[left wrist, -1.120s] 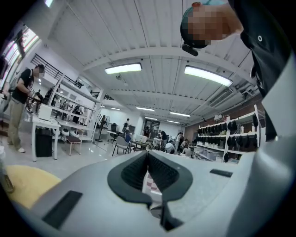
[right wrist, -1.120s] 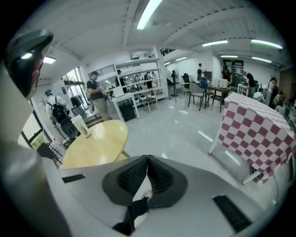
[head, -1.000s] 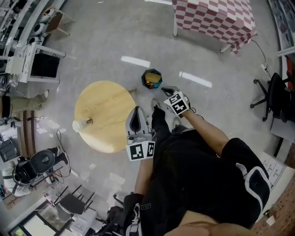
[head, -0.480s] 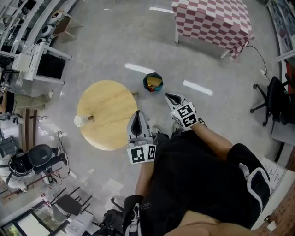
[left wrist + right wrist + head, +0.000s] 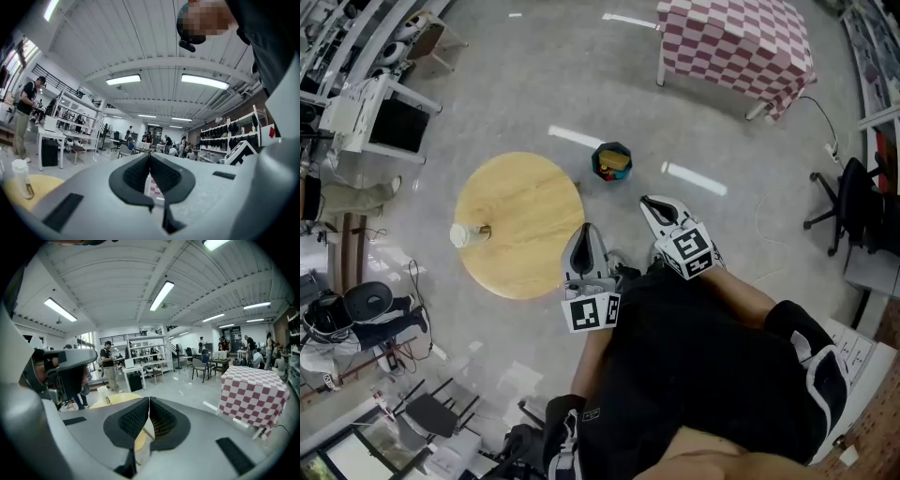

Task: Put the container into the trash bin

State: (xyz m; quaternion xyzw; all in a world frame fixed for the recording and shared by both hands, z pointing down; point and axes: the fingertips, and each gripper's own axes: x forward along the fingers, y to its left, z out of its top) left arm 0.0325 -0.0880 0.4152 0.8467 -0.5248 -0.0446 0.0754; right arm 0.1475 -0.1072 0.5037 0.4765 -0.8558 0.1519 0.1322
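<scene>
The container (image 5: 461, 234), a clear cup with a white lid, stands upright at the left edge of the round wooden table (image 5: 525, 211). It also shows far left in the left gripper view (image 5: 21, 177) and beyond the jaws in the right gripper view (image 5: 102, 393). The dark trash bin (image 5: 611, 161), with yellow scraps inside, sits on the floor just past the table. My left gripper (image 5: 583, 228) hovers at the table's right edge, shut and empty (image 5: 150, 155). My right gripper (image 5: 645, 200) is shut and empty (image 5: 148, 399), below and right of the bin.
A red-and-white checked table (image 5: 736, 42) stands beyond the bin, also seen in the right gripper view (image 5: 253, 390). A desk with a monitor (image 5: 380, 117) is at the left, an office chair (image 5: 853, 202) at the right, and stools and gear (image 5: 366, 314) at the lower left.
My right gripper has lifted and drawn back from the bin toward the person. The left gripper has shifted slightly along the table's edge. Both stay shut.
</scene>
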